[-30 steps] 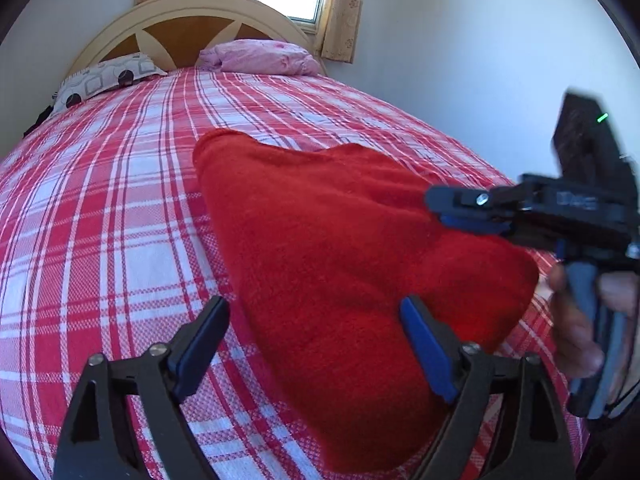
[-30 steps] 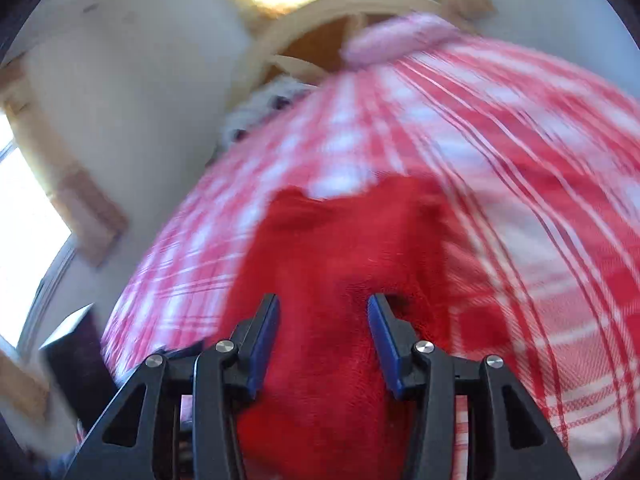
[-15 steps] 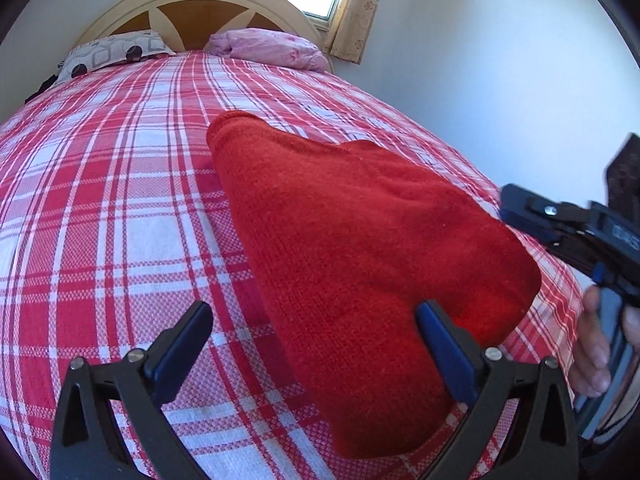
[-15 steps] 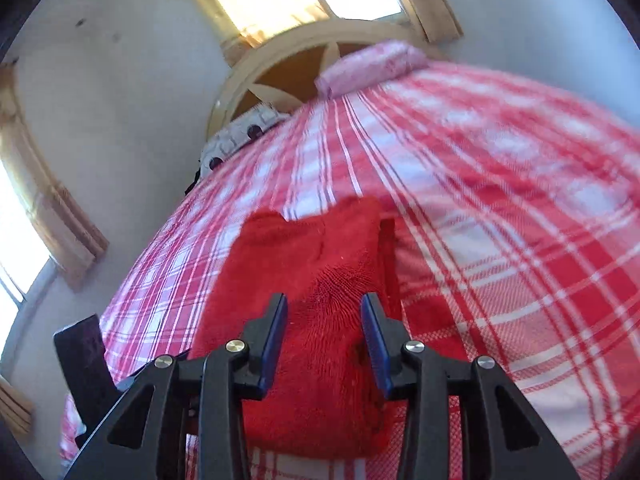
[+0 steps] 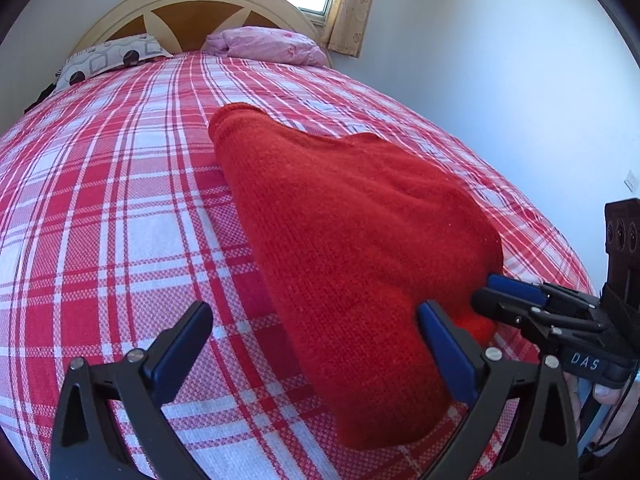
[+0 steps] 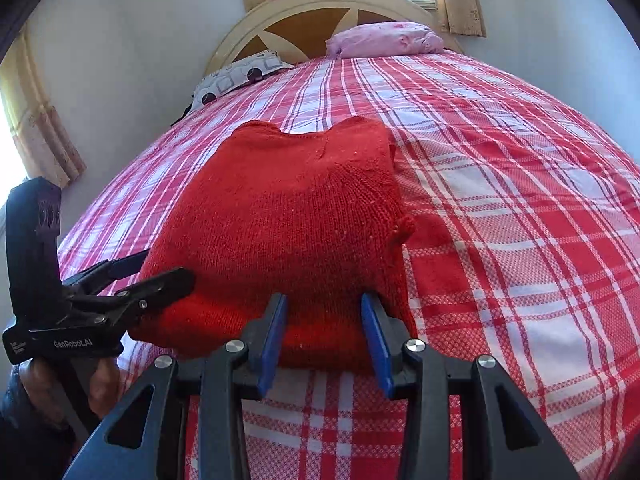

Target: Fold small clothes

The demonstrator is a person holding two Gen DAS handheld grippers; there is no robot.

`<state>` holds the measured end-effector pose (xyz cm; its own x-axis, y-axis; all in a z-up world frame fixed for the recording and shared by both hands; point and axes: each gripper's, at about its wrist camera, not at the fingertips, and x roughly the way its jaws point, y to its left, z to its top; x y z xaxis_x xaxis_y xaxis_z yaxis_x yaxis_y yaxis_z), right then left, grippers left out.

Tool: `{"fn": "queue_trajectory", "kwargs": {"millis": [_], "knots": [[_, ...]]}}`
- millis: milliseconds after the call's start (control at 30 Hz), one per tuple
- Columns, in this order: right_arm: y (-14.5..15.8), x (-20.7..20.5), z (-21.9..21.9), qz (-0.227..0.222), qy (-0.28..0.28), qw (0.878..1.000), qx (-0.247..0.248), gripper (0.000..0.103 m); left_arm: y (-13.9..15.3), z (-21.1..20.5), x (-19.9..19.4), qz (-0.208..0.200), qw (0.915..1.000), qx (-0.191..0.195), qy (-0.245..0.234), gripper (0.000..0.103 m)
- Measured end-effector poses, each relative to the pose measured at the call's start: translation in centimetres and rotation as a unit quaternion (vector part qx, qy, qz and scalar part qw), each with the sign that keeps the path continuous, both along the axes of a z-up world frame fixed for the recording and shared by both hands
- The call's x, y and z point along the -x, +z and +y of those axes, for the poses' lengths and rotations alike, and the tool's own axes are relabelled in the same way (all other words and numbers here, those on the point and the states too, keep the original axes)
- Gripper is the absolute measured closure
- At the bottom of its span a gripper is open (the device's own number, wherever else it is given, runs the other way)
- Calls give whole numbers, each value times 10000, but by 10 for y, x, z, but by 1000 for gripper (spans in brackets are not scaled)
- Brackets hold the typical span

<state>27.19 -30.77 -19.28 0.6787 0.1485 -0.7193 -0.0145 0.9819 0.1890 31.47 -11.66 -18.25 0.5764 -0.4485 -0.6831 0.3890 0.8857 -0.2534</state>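
A red knitted garment (image 5: 352, 236) lies folded on the red and white checked bed (image 5: 100, 208). It also shows in the right wrist view (image 6: 288, 216). My left gripper (image 5: 316, 344) is wide open, its right finger touching the garment's near edge. It shows from the side in the right wrist view (image 6: 160, 276), at the garment's left corner. My right gripper (image 6: 324, 332) is open, its fingers on either side of the garment's near edge. In the left wrist view it (image 5: 504, 296) is at the garment's right corner.
Two pillows lie by the wooden headboard (image 5: 192, 12): a patterned white one (image 5: 108, 56) and a pink one (image 5: 272, 46). A white wall (image 5: 500, 80) runs along the bed's right side. Curtained windows are behind the headboard and on the left wall (image 6: 36, 136).
Both grippers have come down and in toward the garment's near edge. The right gripper has moved from above the garment to its near edge.
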Motion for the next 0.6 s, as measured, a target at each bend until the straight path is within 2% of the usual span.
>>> {"fn": "queue_trajectory", "kwargs": {"millis": [100,200,400,500,600], "knots": [[0,0,6,57,55,9997,232,63,-1,1,-1,84,10000,31,-11,0],[17,-3,9,137,176,9993,285,63,0,2,1,57,10000,68,25,0],[76,-6,16,-634,217,9966,483,60,-2,5,-1,155,9997,204,43,0],[81,-33,22,-577,335,9970,404,59,-2,5,-1,153,9997,203,40,0],[67,-65,18,-275,336,9990,103,59,-2,6,-2,197,9995,259,35,0]]}}
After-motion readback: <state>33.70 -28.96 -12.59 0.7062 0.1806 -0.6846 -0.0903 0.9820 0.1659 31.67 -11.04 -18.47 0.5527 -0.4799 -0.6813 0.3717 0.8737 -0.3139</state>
